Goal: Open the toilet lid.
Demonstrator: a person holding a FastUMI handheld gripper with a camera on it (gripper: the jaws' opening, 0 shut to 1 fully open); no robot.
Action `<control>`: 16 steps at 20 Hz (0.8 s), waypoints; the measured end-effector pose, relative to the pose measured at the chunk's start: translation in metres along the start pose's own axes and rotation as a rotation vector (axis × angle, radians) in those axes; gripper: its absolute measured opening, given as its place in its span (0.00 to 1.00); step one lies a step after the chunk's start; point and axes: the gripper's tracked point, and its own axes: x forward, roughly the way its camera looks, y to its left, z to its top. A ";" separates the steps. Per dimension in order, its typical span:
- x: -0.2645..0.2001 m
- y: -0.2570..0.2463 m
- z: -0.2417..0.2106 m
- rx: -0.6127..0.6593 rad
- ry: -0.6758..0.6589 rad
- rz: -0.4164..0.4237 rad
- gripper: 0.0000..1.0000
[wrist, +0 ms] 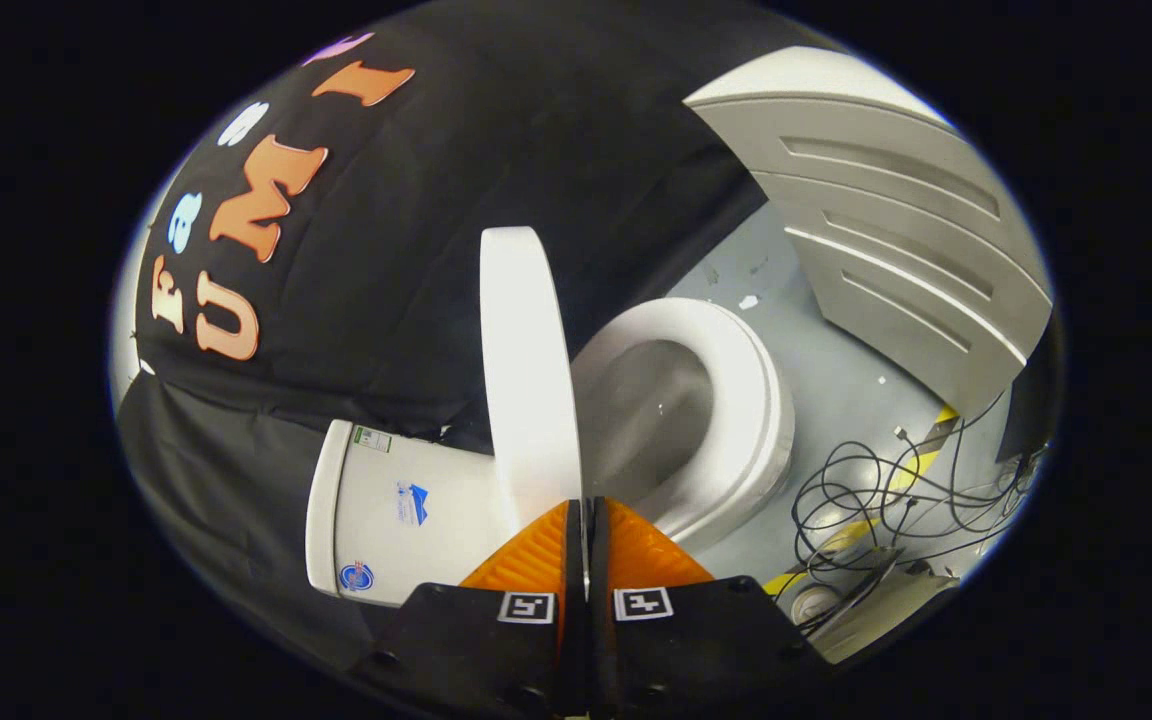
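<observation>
Two orange fingers (536, 545) of the claw (584, 505) are seen drawn close together, with only a thin slit left between them. The edge of the toilet lid (528, 370) runs into that slit at the fingertips; it looks as if the lid is pinched there, though the contact itself is hidden by the fingers and cannot be told for sure. The lid is seen edge-on, raised well clear of the seat (751, 400), so the toilet is already open. The white seat ring and the grey bowl (651, 400) inside it are exposed on one side of the lid, just beyond the fingers. On the other side of the lid the white tank (386, 510) is seen, with small stickers on it, set against the black cloth wall (416, 250). Beyond the seat a grey floor (836, 380) is shown, and a pale grey panelled door (896, 220) stands past it. Near the toilet's base a tangle of black cables (886, 490) is spread over the floor, across a strip of yellow tape (921, 460).
</observation>
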 end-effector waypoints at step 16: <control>-0.027 0.155 -0.040 -0.352 -0.092 -0.041 0.08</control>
